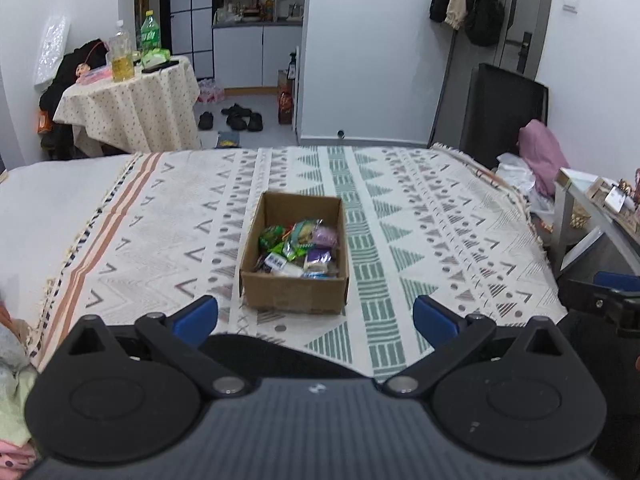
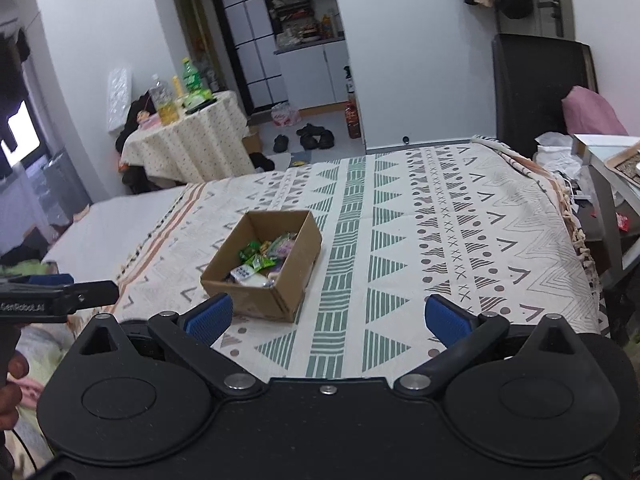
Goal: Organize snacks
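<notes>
An open cardboard box sits on the patterned cloth, holding several wrapped snacks in green, purple and white packets. It also shows in the right wrist view, with the snacks inside. My left gripper is open and empty, just short of the box's near wall. My right gripper is open and empty, to the right of the box and nearer to me. The left gripper's side shows at the left edge of the right wrist view.
The patterned cloth covers a bed. A round table with bottles stands at the back left. Shoes lie on the floor beyond the bed. A side table with clutter stands at the right edge.
</notes>
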Demonstrator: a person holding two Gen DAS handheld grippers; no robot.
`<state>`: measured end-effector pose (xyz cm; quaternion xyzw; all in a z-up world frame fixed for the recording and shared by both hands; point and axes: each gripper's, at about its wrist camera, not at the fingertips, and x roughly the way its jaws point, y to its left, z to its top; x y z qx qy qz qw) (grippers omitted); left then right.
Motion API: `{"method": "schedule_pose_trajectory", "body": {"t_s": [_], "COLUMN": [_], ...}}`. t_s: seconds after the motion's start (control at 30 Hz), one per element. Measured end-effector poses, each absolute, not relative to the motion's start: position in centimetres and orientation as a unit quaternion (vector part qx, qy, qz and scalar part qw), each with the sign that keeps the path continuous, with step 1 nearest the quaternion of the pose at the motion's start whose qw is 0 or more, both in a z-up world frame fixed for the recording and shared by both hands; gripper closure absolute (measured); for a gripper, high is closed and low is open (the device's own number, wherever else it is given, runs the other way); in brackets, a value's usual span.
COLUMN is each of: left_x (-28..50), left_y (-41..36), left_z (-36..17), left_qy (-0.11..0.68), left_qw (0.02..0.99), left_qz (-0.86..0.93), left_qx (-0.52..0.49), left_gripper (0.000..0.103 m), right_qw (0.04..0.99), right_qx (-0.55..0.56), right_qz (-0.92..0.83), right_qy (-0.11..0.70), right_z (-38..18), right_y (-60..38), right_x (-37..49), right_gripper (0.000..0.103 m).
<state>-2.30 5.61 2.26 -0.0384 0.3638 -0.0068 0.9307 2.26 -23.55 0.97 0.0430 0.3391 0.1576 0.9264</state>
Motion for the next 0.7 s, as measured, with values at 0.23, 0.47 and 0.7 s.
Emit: {"method": "schedule_pose_trajectory", "body": {"t_s": [0.23, 0.47, 0.7], "left_x": [-2.42, -2.36, -2.24], "left_y": [5.99, 5.87, 5.62], "left_z": [1.67, 1.74, 2.02], "left_qy": [0.370, 0.370, 0.367], "left_qw": [0.928, 0.928, 0.929], "left_qz": [-0.003, -0.006, -0.011], "left_qx": [-0.037, -0.039, -0.040], "left_gripper": [0.000, 0.000, 0.000], "right_qw": [0.922, 0.919, 0.918], "right_qx": [0.038, 0.040, 0.040], "right_qz": [0.158, 0.162, 0.166], "right_qy": [0.350, 0.358, 0.357], "right_z": [0.39, 0.09, 0.24], "right_y": [-23.45, -23.32, -23.35], "right_x": [2.38, 2.42, 2.31], "right_gripper": [0.000, 0.000, 0.000]}}
